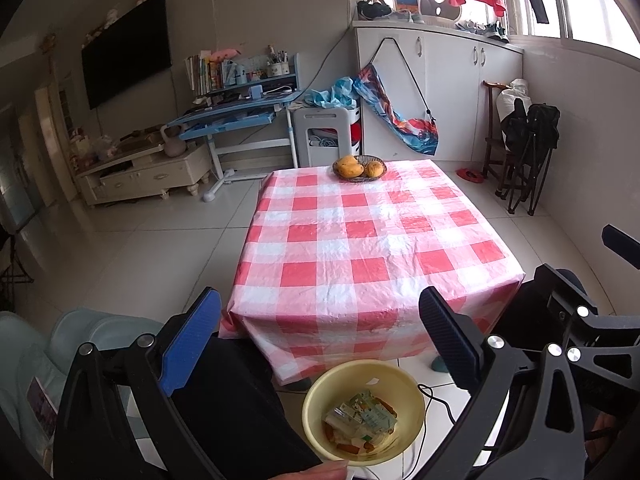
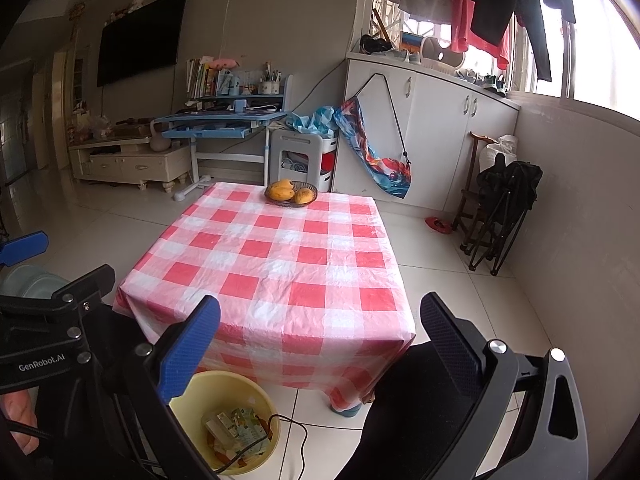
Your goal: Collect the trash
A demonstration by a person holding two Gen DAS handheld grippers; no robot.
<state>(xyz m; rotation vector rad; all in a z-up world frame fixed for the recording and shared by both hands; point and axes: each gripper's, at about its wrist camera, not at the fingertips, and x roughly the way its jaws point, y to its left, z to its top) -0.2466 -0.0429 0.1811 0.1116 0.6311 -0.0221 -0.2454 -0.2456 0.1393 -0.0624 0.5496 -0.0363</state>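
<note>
A yellow bin [image 1: 320,384] [image 2: 192,396] stands on the floor in front of the table, between the person's dark-clad legs. Inside it lie trash wrappers [image 1: 360,420] [image 2: 238,430] and orange scraps. My left gripper [image 1: 320,328] hovers above the bin, open, nothing between its blue and black fingers. In the right wrist view my right gripper [image 2: 320,332] is also open and empty, over the table's near edge. The red-and-white checked table [image 1: 360,240] [image 2: 280,264] carries only a wicker fruit basket [image 1: 359,168] [image 2: 291,193] at its far edge.
A black cable [image 2: 296,432] runs across the floor tiles by the bin. A pale blue sofa [image 1: 60,344] sits at the left. Folded black chairs [image 2: 500,216] lean on the right wall. A blue desk [image 1: 236,116] and white cabinets [image 1: 452,92] stand behind the table.
</note>
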